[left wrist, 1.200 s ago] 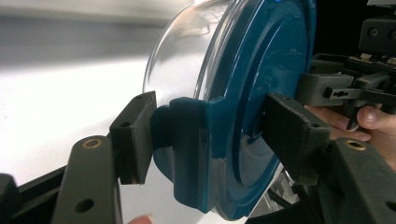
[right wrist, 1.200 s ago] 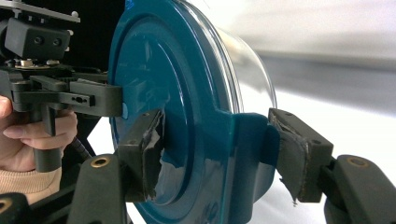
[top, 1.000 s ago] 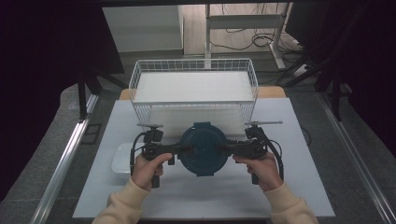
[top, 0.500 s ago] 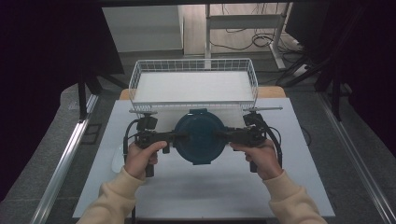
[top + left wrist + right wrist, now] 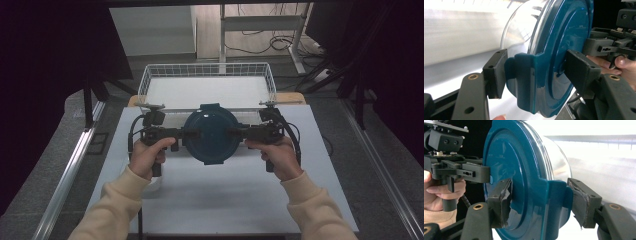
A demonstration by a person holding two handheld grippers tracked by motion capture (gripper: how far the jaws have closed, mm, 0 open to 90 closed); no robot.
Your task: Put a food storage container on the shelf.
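Note:
A round container [image 5: 212, 134] with a teal lid and a clear body hangs level above the white table [image 5: 225, 200], just in front of the wire basket [image 5: 207, 67]. My left gripper [image 5: 189, 134] is shut on the lid's left clasp and my right gripper [image 5: 236, 133] is shut on the opposite clasp. In the left gripper view the teal lid [image 5: 564, 50] stands on edge with the left gripper [image 5: 536, 72] pinching its clasp, one pad [image 5: 497, 72] against the tab. In the right gripper view the right gripper [image 5: 541, 200] clamps the lid [image 5: 506, 170] the same way, its pads [image 5: 581, 202] worn.
The white wire basket with a white floor stands at the table's far edge. A small white object [image 5: 151, 183] lies on the table under the person's left wrist. Metal rails run along both sides of the table, and cables lie on the floor behind.
Both hands have lifted the container off the table and carried it away from the person, toward the basket. The grips look the same.

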